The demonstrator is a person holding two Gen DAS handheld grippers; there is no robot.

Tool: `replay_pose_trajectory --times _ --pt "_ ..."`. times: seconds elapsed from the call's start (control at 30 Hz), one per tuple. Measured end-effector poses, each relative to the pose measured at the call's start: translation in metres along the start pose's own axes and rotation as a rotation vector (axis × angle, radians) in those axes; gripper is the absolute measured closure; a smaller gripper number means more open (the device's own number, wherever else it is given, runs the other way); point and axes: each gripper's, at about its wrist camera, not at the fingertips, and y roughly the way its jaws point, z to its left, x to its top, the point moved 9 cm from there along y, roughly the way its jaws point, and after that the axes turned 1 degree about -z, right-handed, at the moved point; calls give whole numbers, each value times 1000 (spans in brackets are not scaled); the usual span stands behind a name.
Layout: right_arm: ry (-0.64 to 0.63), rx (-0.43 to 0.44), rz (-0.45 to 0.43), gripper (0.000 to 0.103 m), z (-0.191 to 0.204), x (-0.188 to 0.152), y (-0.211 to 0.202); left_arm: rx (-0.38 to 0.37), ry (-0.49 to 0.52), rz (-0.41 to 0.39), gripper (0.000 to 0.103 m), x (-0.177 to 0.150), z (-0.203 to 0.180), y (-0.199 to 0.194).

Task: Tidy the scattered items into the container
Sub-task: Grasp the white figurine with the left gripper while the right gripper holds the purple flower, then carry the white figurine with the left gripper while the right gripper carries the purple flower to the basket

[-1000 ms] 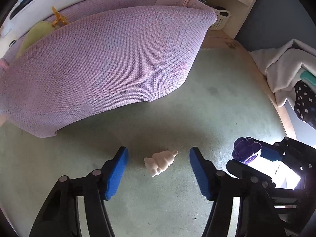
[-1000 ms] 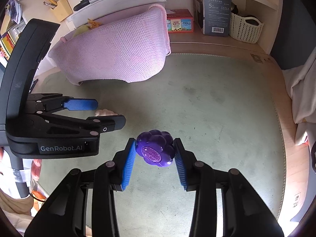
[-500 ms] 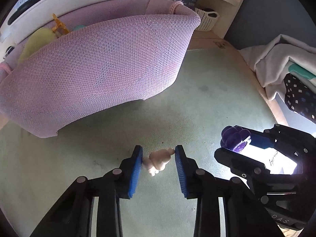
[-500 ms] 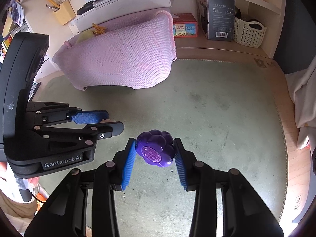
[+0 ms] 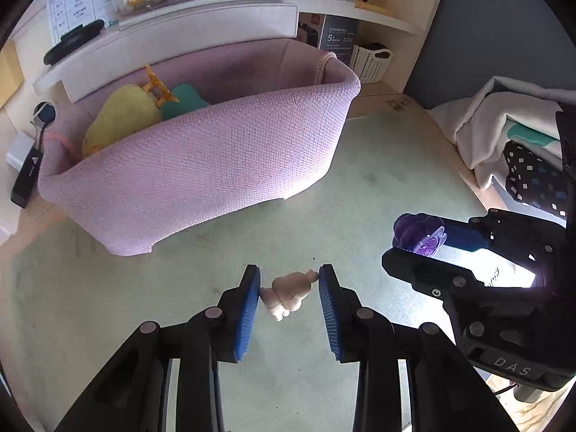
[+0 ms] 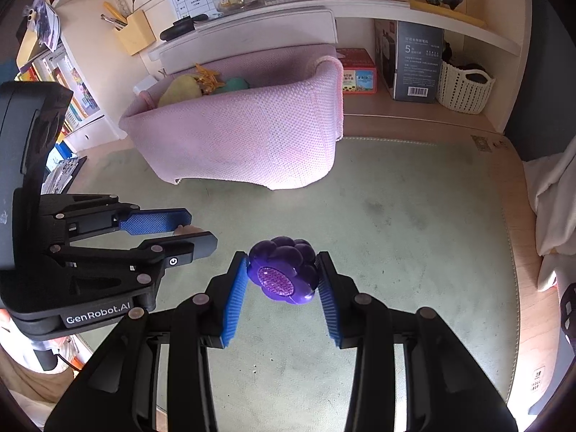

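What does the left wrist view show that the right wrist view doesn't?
Only the left wrist view shows the cream figure whole, clamped in the left tool, plus a black remote beside the basket. Only the right wrist view shows the pen holder and red box. Both show the pink basket holding a yellow toy, the purple toy in the right tool, and the green mat.

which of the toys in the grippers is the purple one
The flower-shaped toy clamped in the right gripper is the purple one. The left gripper holds a small cream figure instead.
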Motion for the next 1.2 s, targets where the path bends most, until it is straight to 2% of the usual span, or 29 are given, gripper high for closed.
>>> replay_pose_trajectory --times 0.07,0.4,0.87,1.2 --pt "-7 3 -10 68 4 5 0 14 9 -18 72 8 11 10" --pt "-47 27 -60 68 31 24 -11 35 27 -127 72 12 37 -37" --pt "-91 10 -177 68 48 59 -43 46 62 -271 72 54 39 -77" --pt "-110 -16 -259 68 49 90 -63 81 92 -340 72 84 41 -98"
